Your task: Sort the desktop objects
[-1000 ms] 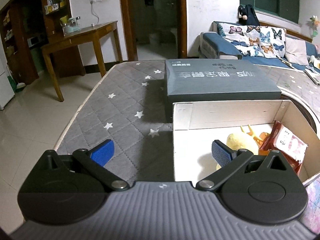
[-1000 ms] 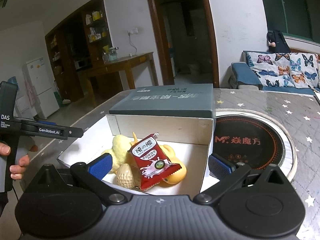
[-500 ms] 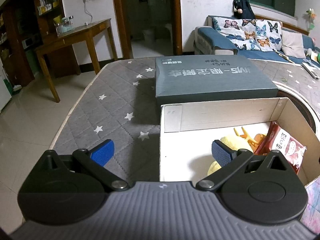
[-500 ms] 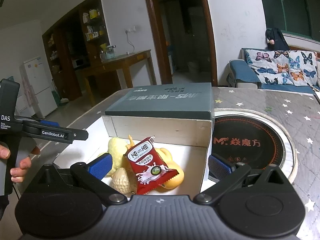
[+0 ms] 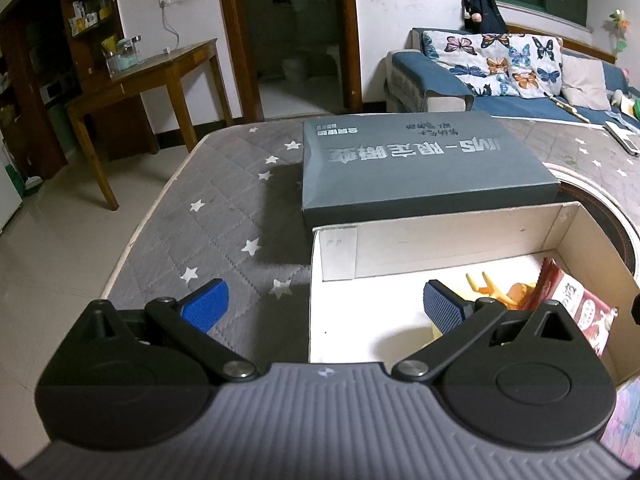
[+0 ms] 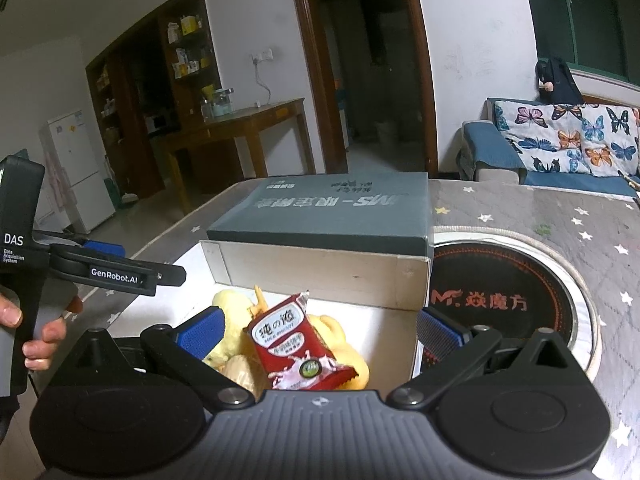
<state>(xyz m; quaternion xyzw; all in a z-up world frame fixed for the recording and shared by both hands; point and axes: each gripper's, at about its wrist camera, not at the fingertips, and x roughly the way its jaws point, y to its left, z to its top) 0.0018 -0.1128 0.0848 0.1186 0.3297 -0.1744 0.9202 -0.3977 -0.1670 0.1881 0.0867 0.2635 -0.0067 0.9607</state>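
An open white box (image 5: 440, 236) sits on the grey star-patterned table; it also shows in the right wrist view (image 6: 320, 276). Inside lie a red snack packet (image 6: 296, 340), yellow plush toys (image 6: 228, 308) and an orange toy (image 5: 492, 290). The red packet also shows in the left wrist view (image 5: 576, 312). My left gripper (image 5: 324, 308) is open and empty, straddling the box's left wall. My right gripper (image 6: 316, 330) is open and empty, just above the packet at the box's near right part. The left gripper also shows at the left of the right wrist view (image 6: 120, 274).
A dark grey lidded box (image 5: 420, 164) stands right behind the white box. A round black cooktop (image 6: 508, 296) is set into the table to the right. A wooden side table (image 5: 152, 76) and a sofa (image 5: 500, 76) stand beyond the table.
Both grippers have drawn back and risen a little from the white box. The jaws stay open. The things in the box have not moved.
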